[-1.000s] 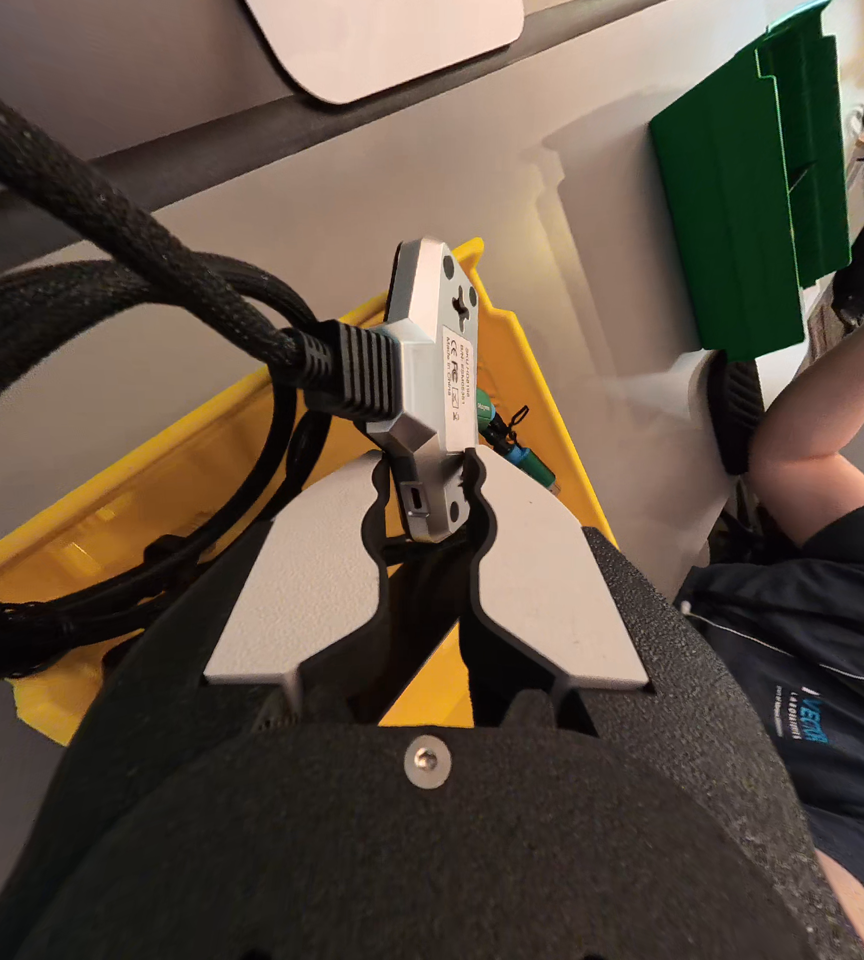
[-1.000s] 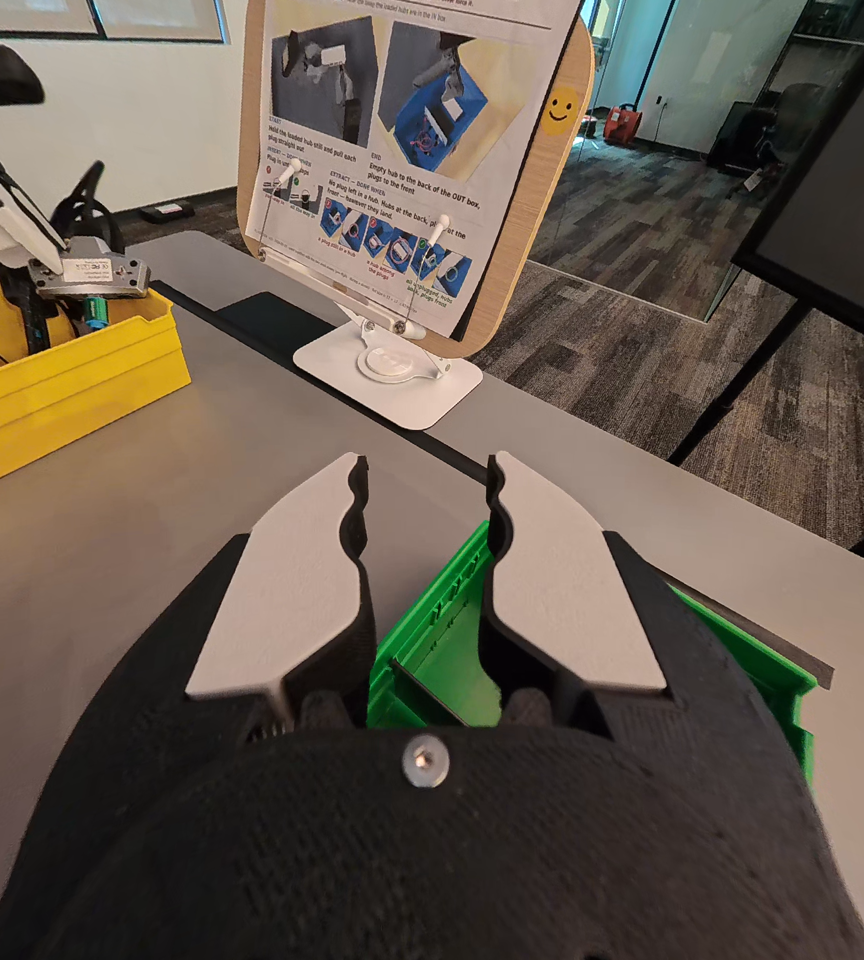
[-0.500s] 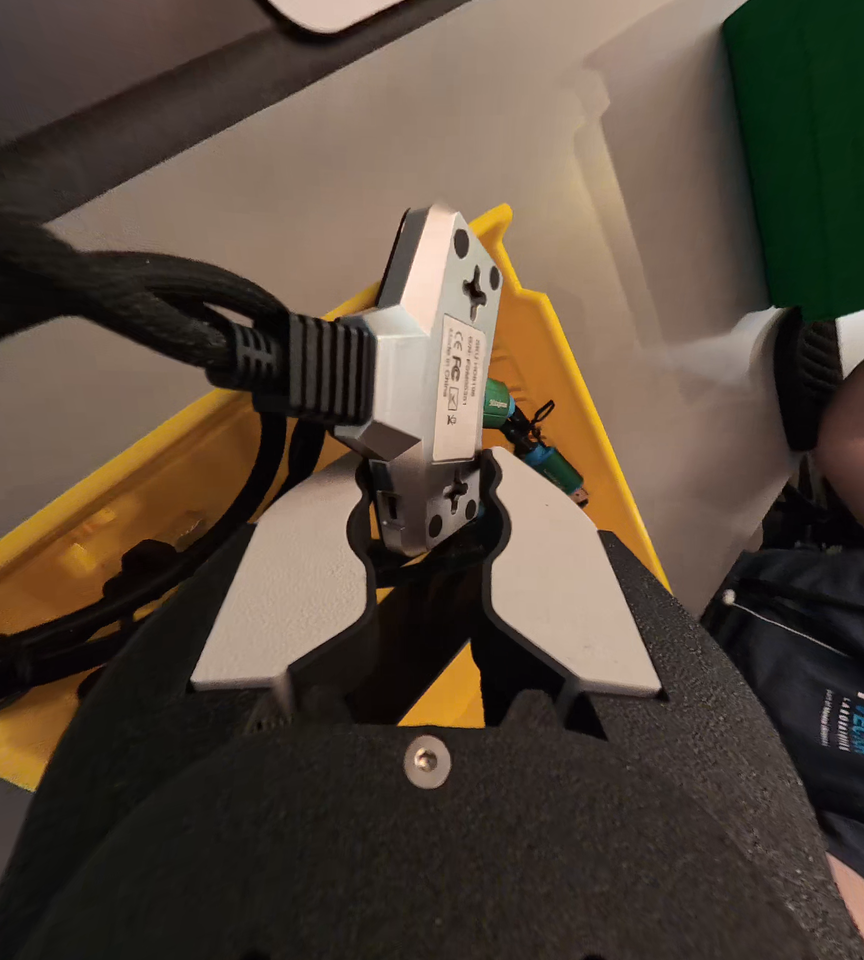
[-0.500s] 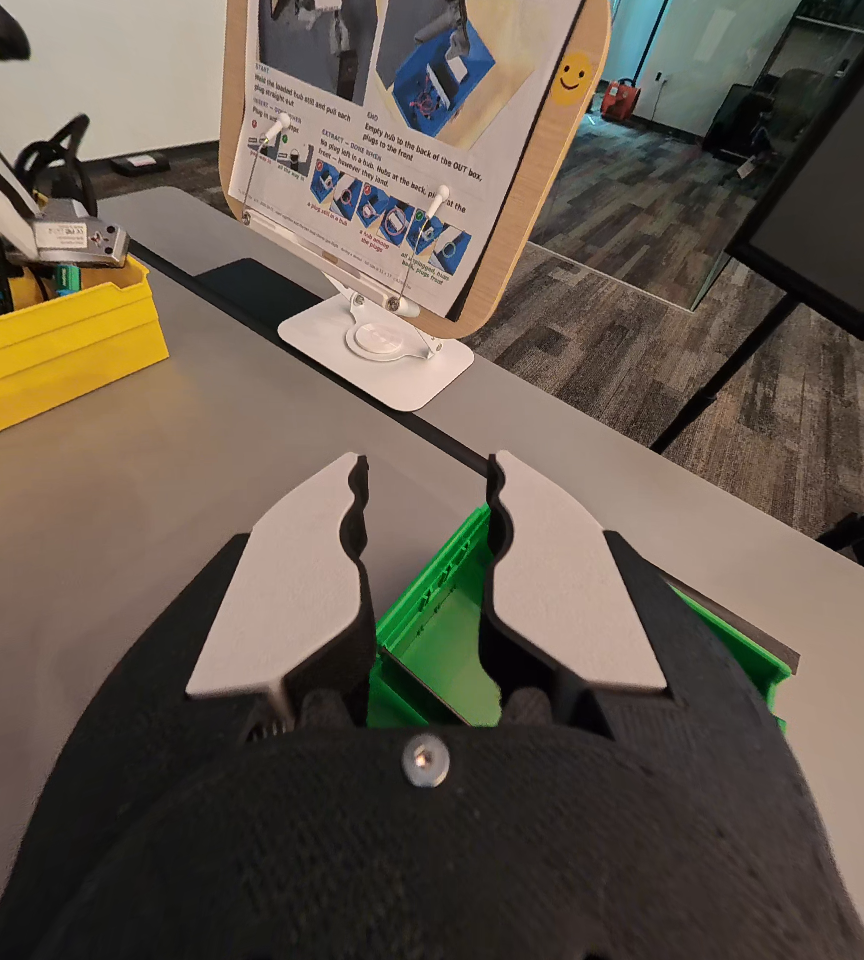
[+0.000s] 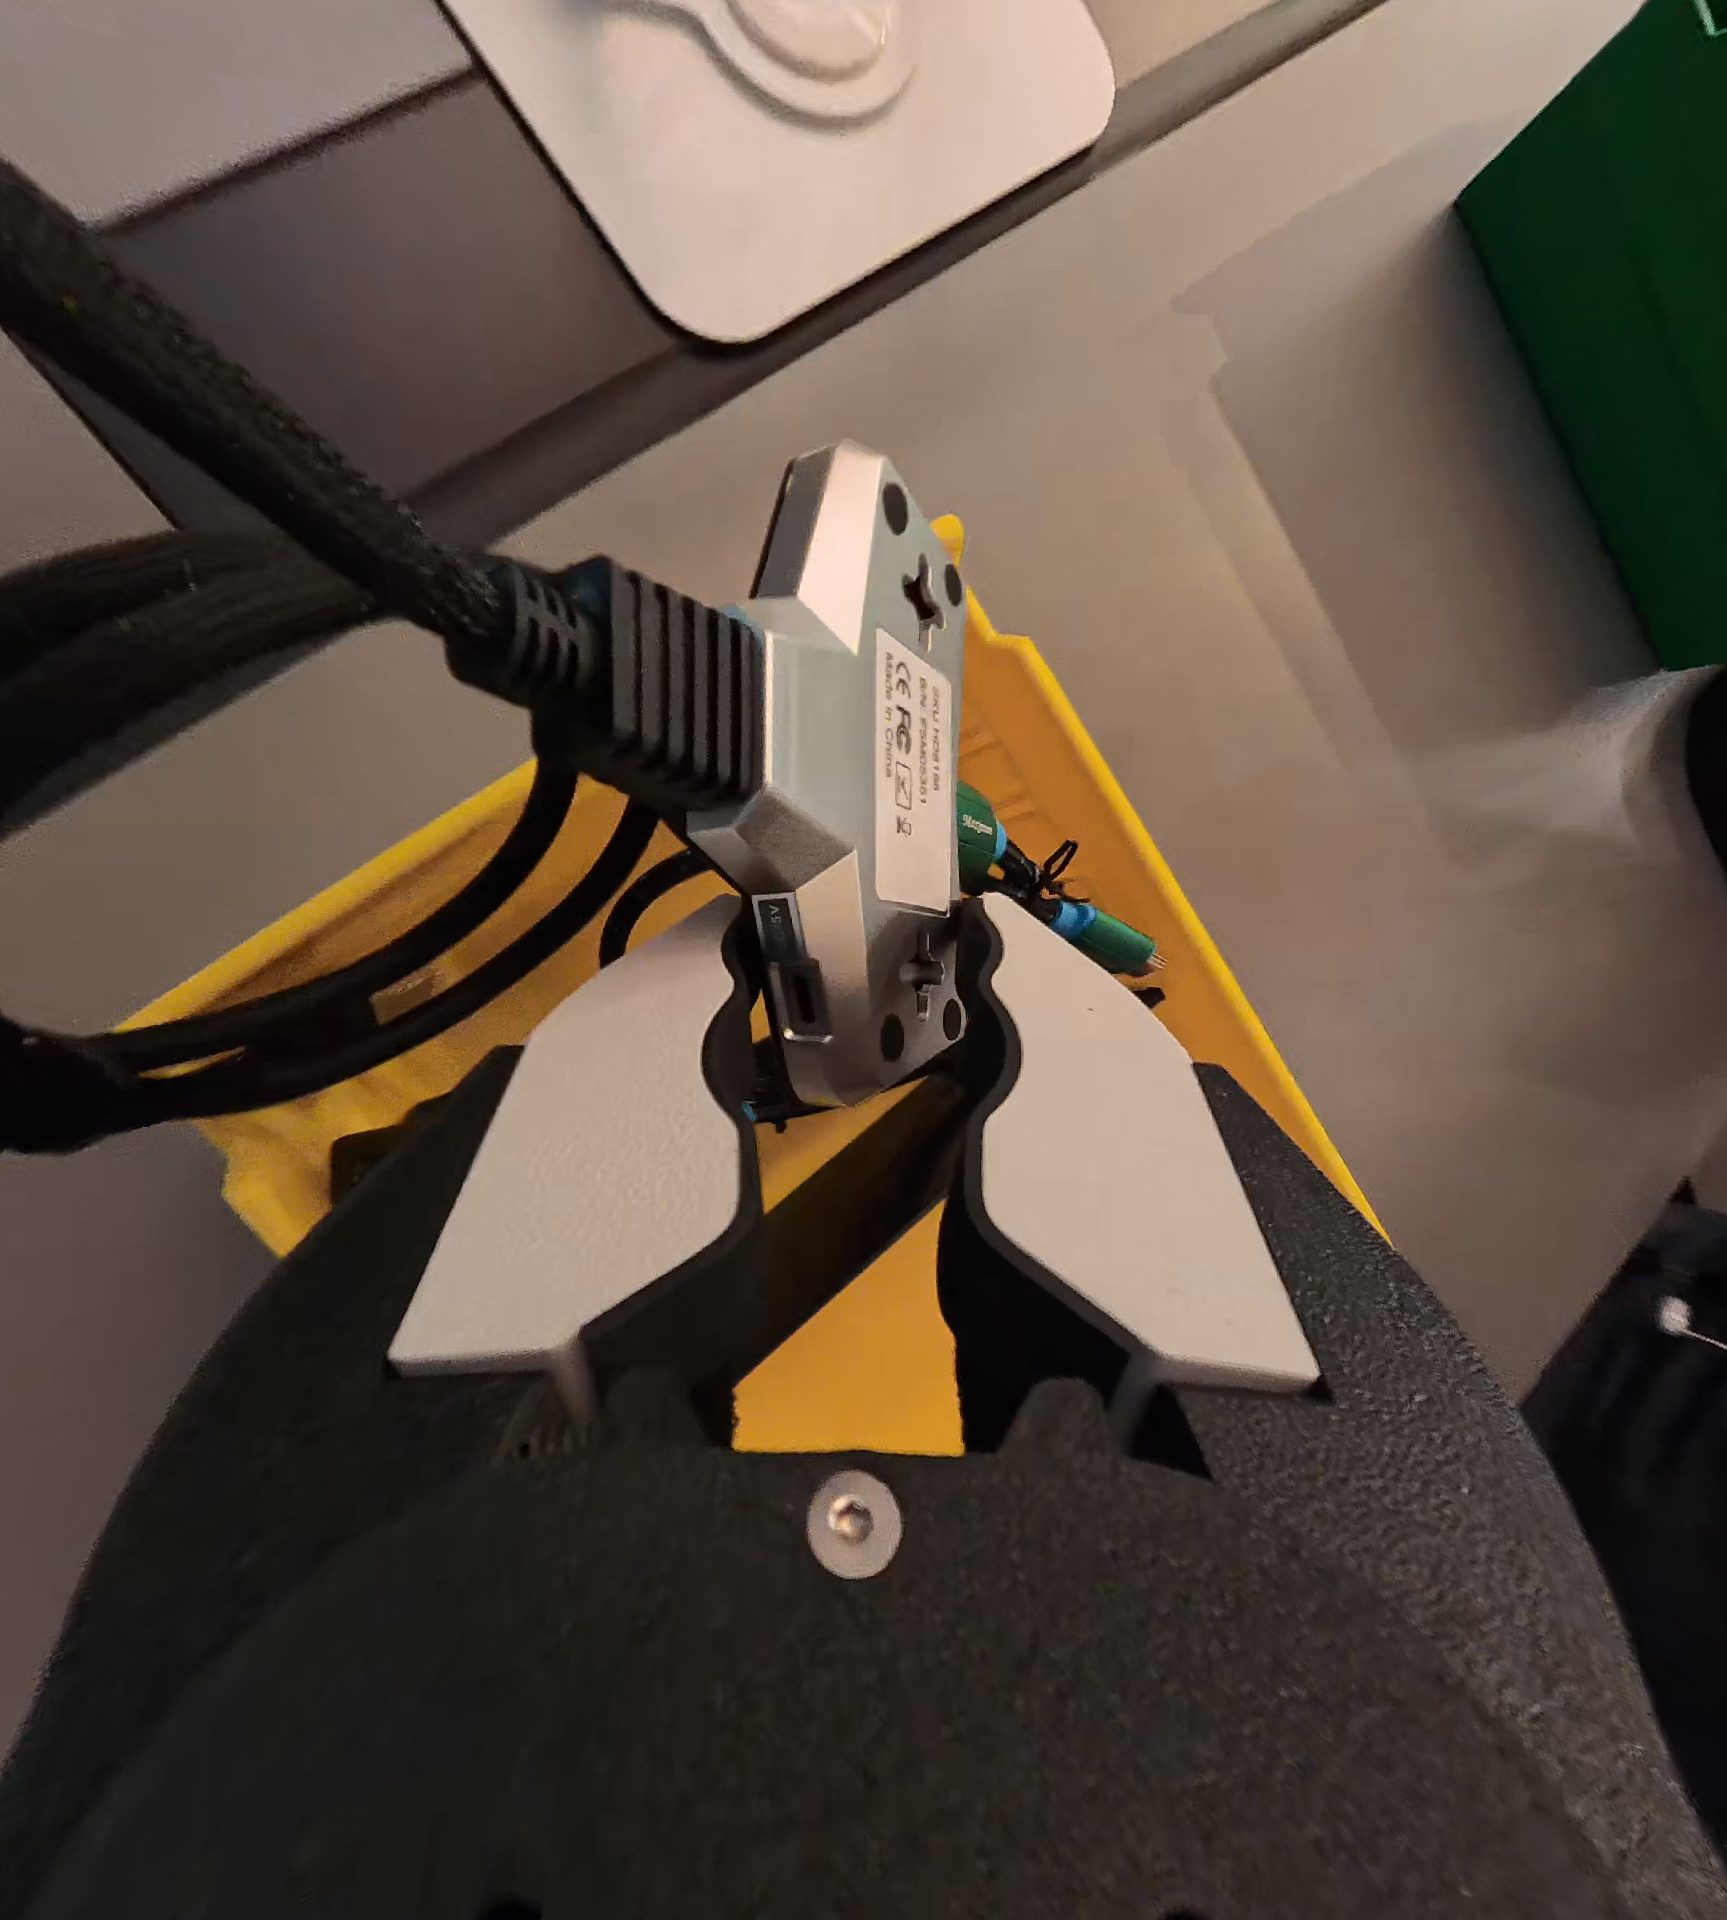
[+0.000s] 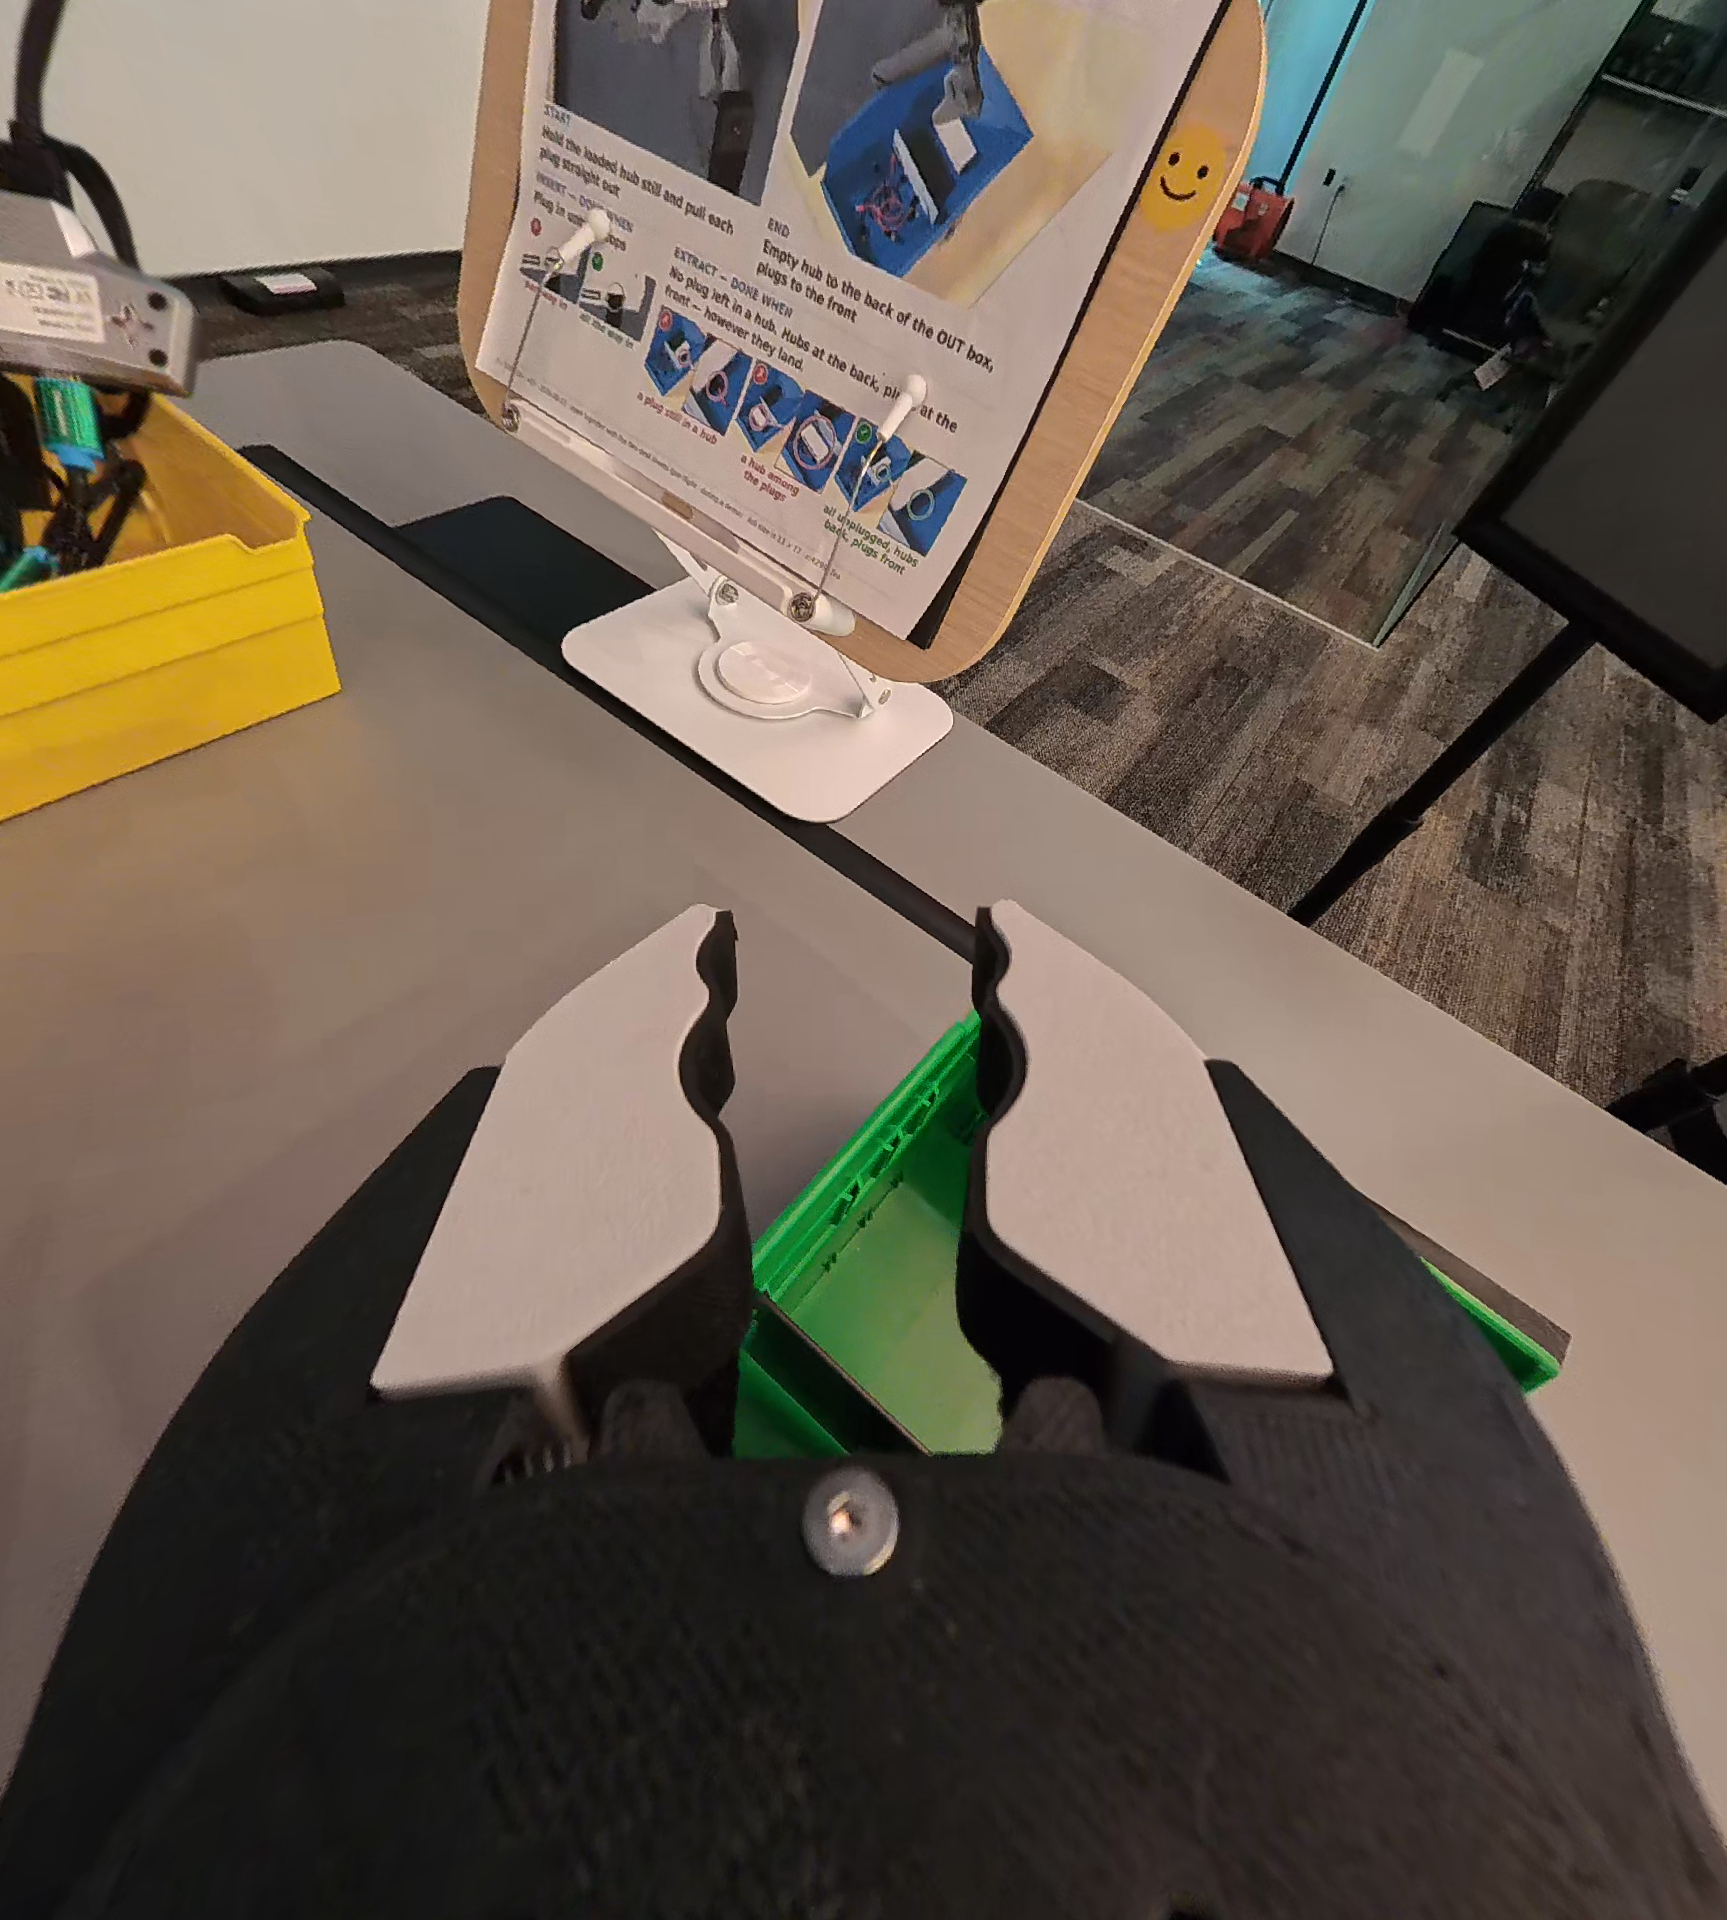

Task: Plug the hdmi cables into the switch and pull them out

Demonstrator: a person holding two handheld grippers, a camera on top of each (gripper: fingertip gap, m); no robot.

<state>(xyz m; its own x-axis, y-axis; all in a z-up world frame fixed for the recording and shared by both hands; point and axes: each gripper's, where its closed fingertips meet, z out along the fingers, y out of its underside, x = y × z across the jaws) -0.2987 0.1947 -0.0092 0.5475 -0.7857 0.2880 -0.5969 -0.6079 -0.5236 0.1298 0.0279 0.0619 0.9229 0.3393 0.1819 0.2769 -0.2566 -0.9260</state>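
1. Lifted higher over the yellow bin (image 5: 1056, 727) since earlier: switch (image 5: 864, 769), centre frame, pinched by its near end in the left gripper (image 5: 859, 997).
2. Right gripper (image 6: 851, 966) half open, empty, above green bin (image 6: 880, 1236).
3. Likely extraction step: black cable (image 5: 246, 436) plugged in; needs grasping at the plug, straight pull.
4. Grey table (image 6: 319, 987); patterned carpet, instruction board (image 6: 838, 260) at upper centre.

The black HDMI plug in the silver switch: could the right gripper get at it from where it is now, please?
Probably yes. The right gripper is open and empty, with bare table between. The left gripper holds the switch by its end above the yellow bin, leaving the plug exposed.
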